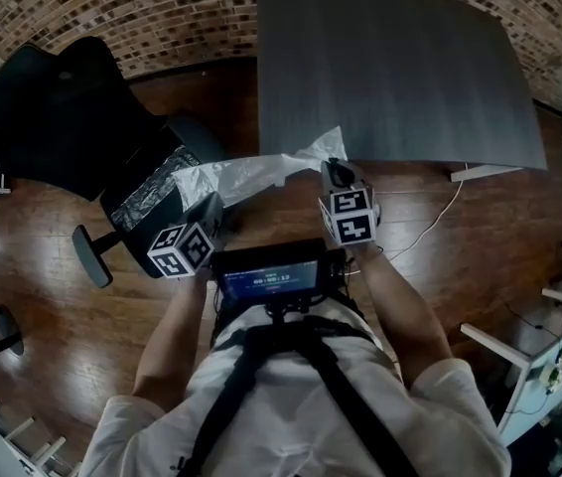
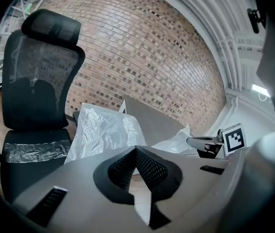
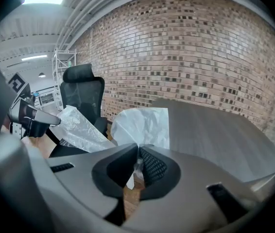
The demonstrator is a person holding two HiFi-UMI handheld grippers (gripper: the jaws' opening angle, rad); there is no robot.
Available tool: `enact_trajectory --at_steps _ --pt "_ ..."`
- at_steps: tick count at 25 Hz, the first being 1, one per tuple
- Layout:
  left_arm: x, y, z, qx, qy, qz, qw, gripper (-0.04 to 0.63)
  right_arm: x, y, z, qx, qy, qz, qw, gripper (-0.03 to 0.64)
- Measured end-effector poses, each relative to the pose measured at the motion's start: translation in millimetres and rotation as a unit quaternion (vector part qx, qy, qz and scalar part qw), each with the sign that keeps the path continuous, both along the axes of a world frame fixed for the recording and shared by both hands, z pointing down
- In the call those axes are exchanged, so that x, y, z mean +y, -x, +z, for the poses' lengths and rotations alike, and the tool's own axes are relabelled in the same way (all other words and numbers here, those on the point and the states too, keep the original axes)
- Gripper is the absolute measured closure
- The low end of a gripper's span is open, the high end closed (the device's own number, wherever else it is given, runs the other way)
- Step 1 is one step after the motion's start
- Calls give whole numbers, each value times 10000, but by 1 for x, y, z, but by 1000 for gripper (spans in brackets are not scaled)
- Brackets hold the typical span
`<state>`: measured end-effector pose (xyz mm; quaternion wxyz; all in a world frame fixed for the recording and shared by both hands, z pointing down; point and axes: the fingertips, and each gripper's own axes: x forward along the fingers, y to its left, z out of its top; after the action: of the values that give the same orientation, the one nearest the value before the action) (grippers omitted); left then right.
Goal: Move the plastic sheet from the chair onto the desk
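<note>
Left gripper [image 1: 213, 207] — jaws together, pinched on one end of the plastic sheet [image 1: 251, 175]; film bunches up just ahead of its tips. Right gripper [image 1: 336, 172]: jaws likewise closed, a strip of film caught between the pads w/ a tag hanging below them. Sheet hangs slack between the two tools, held in the air. Office chair [image 1: 53, 107] stands to the left of the left gripper. Desk [image 1: 390, 68] lies ahead of the right gripper — the sheet's corner there is near the desk's front edge, not yet laid on it.

Handling, judged: thin clear film, v. light, limp, slippery, apt to tear if yanked. Best hold is at edges or corners, well apart, under mild tension so it spreads flat.
</note>
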<state>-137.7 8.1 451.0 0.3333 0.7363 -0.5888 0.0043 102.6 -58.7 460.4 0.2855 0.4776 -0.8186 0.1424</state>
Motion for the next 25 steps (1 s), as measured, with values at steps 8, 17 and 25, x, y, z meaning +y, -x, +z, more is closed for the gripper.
enact_trajectory --at_steps 8,17,25 --pt "-25 -72 -12 -151 -47 375 9992 595 -9 -67 -11 -129 -126 301 9994 612" --pt "-43 -113 -17 -303 -56 696 9971 595 -18 -107 -11 -235 -122 604 9978 612" --pt "-53 -130 -12 -253 -5 1022 9944 595 -15 -124 -5 -316 -31 1010 9944 612"
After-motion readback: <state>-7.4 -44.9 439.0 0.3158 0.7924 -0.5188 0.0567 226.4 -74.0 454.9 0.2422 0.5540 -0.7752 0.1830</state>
